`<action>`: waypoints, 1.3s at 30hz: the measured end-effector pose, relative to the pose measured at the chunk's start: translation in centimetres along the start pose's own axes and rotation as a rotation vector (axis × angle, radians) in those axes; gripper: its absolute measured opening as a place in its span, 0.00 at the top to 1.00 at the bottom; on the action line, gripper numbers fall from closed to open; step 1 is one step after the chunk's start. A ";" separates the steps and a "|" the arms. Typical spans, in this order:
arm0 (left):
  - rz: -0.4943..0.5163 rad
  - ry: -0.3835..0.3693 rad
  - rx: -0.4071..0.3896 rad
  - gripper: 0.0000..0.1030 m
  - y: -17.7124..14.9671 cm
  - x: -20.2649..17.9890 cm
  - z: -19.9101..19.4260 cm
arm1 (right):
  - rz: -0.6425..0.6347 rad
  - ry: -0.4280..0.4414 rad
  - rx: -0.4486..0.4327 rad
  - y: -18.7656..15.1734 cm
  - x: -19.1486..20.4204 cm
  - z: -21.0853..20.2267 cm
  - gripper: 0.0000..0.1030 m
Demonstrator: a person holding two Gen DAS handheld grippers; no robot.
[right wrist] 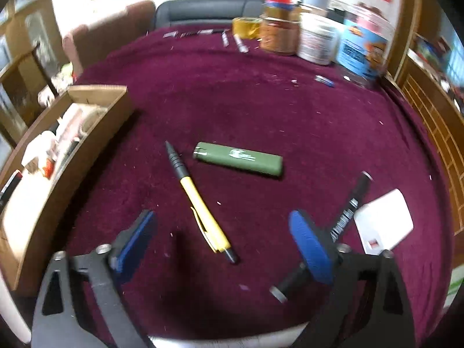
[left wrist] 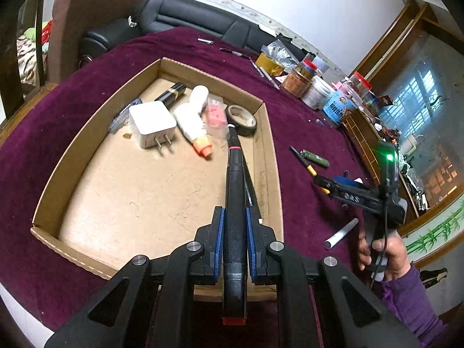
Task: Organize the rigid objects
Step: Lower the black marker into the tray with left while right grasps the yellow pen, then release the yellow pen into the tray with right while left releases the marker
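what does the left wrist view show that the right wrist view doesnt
Only the left wrist view: the left hand-held gripper shut on a black marker over the cardboard box, with the white charger and tape roll inside it.

Only the right wrist view: a white card and another black marker on the cloth.

Both: the cardboard box, yellow pen, green lighter and open right hand-held gripper.
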State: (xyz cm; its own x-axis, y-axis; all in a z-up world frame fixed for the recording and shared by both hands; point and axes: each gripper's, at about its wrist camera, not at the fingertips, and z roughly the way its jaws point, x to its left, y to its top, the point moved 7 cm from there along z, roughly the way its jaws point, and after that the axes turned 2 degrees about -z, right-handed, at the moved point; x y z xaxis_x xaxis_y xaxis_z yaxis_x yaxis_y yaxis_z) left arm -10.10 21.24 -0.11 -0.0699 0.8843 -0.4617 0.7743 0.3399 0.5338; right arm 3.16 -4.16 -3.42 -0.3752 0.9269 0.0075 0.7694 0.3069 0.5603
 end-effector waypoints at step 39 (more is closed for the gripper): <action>-0.086 0.157 0.015 0.67 3.4 5.2 1.5 | 0.016 0.437 0.050 1.0 16.8 -4.5 0.94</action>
State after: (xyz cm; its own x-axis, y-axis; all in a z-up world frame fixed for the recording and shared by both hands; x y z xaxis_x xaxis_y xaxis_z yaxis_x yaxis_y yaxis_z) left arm -6.88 26.51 -1.75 -0.2326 0.8916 -0.3885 0.7706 0.4126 0.4857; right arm -4.67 10.76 1.01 -0.5384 0.7564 0.3714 0.7967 0.3134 0.5167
